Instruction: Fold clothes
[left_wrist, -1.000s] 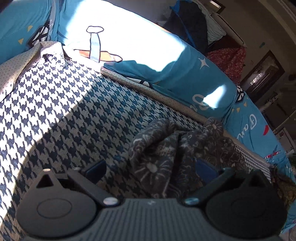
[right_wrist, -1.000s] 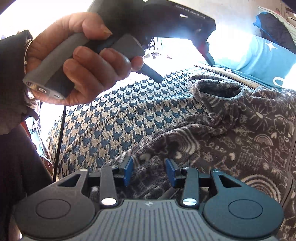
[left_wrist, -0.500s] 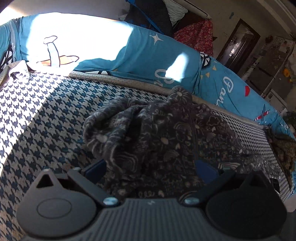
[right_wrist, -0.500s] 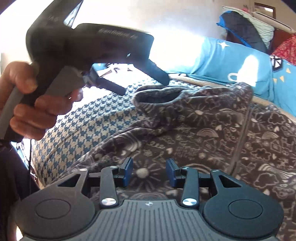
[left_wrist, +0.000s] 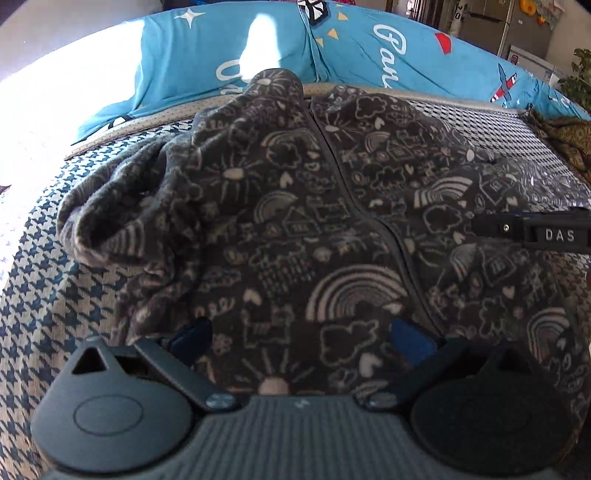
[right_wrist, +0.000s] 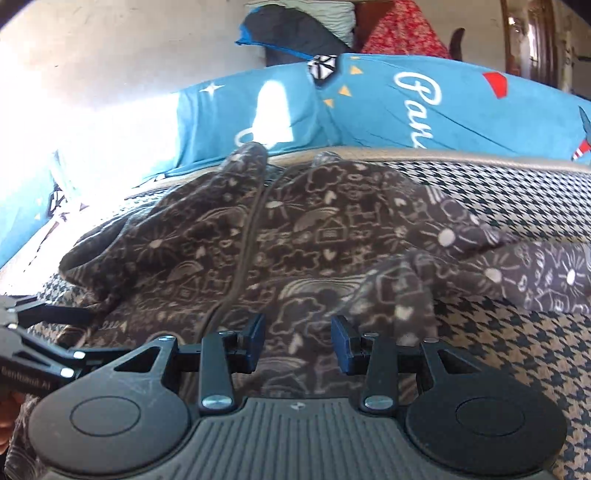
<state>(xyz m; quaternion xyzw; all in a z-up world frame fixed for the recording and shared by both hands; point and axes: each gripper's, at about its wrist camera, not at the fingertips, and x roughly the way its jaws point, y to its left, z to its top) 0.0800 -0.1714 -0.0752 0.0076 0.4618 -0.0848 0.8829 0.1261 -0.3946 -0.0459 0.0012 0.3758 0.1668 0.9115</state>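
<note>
Now both wrist views sit square over the dark printed fleece garment (left_wrist: 325, 229) — a second ago the left view showed mostly bare houndstooth cover with the garment bunched off to one side, and the right view had the other hand and tool filling its upper left. Both cameras have swung round to face the garment along its centre zip seam. Reading: the person is lining up on the garment, folding proper not yet begun — it lies rumpled, the sleeve opening on the left side of the view puckered, nothing doubled over neatly.

Near: left gripper (left_wrist: 303, 339) pitched steeply down, low over the lower hem area, blue pads set wide apart with fabric under the gap, no pinch visible. Right gripper (right_wrist: 297, 343) angled down likewise, pads at a moderate gap; fleece lies beneath and between them, but neither pad visibly presses it. The left tool's tip shows at the left edge of the right view.

Mid: garment spread across the houndstooth cover (right_wrist: 517, 354), one sleeve trailing right.

Far: blue cartoon-print pillows (left_wrist: 369, 55) along the back edge, garment collar touching them
</note>
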